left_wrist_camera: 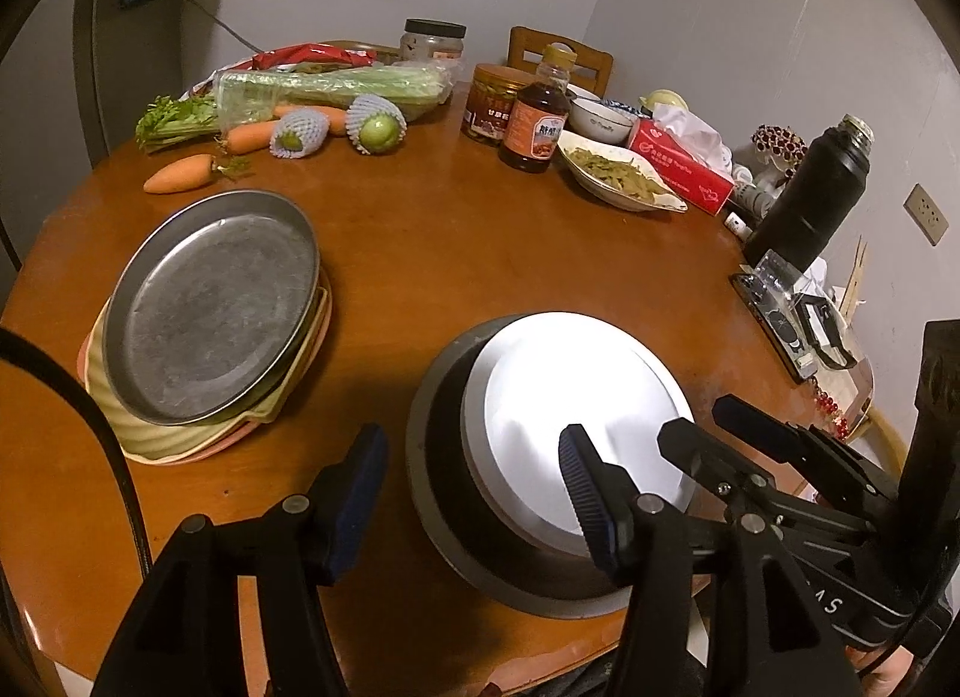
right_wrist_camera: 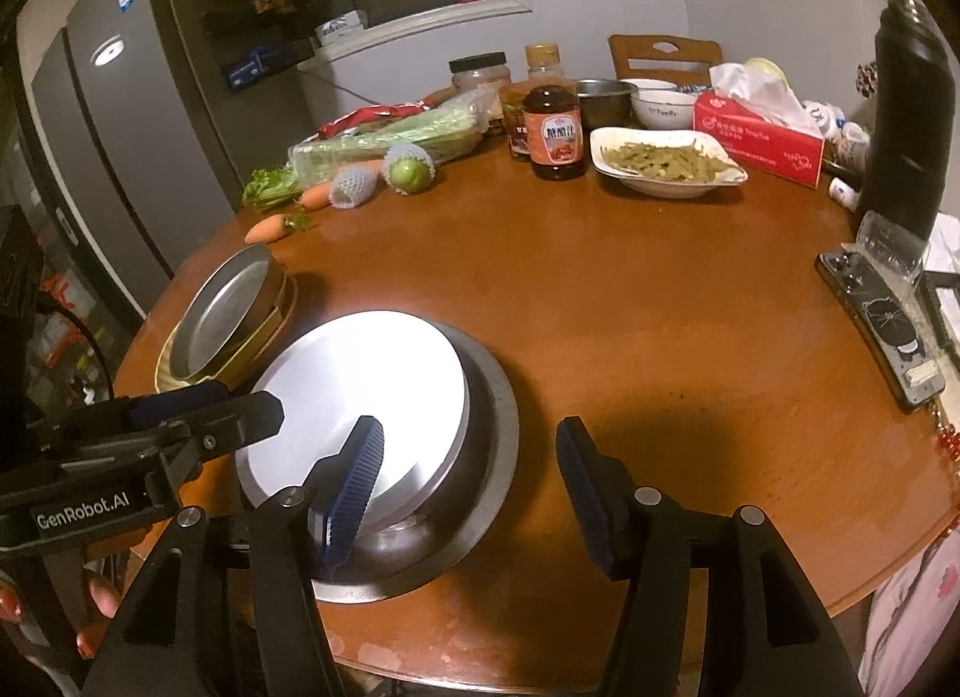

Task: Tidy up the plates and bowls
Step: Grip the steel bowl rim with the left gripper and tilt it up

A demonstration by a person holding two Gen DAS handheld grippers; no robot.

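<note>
Steel bowl (left_wrist_camera: 576, 427) sits upturned on a grey plate (left_wrist_camera: 438, 523) at the table's (left_wrist_camera: 456, 253) near edge. Both the left gripper (left_wrist_camera: 474, 493) and right gripper (right_wrist_camera: 474, 487) are wide open, empty. Straddle the rim squarely before closing.

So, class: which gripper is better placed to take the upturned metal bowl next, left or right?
Probably the left gripper: open, its fingers straddle the upturned bowl's near rim. The right gripper, also open, sits mostly beside it over bare table.
</note>
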